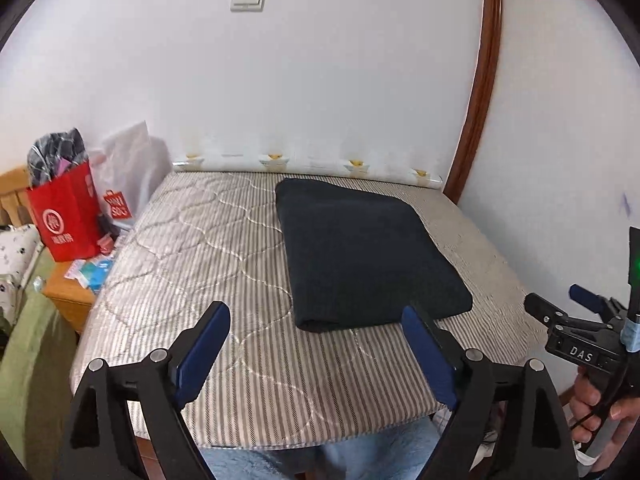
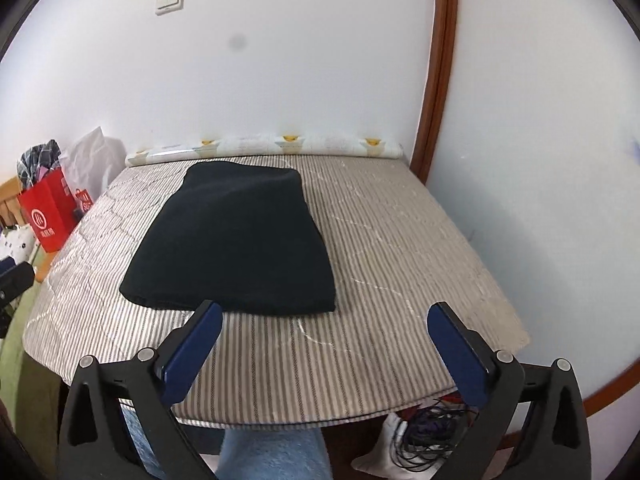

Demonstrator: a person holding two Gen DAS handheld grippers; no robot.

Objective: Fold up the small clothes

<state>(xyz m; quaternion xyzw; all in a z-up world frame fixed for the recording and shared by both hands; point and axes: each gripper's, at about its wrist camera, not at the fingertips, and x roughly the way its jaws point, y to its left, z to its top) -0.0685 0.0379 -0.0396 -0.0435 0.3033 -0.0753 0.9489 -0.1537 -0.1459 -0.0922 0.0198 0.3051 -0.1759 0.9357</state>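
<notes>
A dark folded garment (image 1: pixel 364 252) lies flat as a neat rectangle on the striped quilted pad (image 1: pixel 208 248). In the right wrist view the same garment (image 2: pixel 236 240) sits left of centre on the pad (image 2: pixel 400 264). My left gripper (image 1: pixel 316 316) hangs above the pad's near edge, just short of the garment, its blue pads wide apart with nothing between them. My right gripper (image 2: pixel 326 316) is likewise open and empty, near the garment's front right corner. In the left wrist view the right gripper (image 1: pixel 560 308) shows at the far right, held by a hand (image 1: pixel 596 408).
A red paper bag (image 1: pixel 66 220) and a white plastic bag (image 1: pixel 128 176) stand on a wooden stand left of the pad. White walls and a brown door frame (image 1: pixel 480 92) close the back and right. A rolled patterned cloth (image 2: pixel 264 146) lies along the far edge. Cables (image 2: pixel 424 440) lie below.
</notes>
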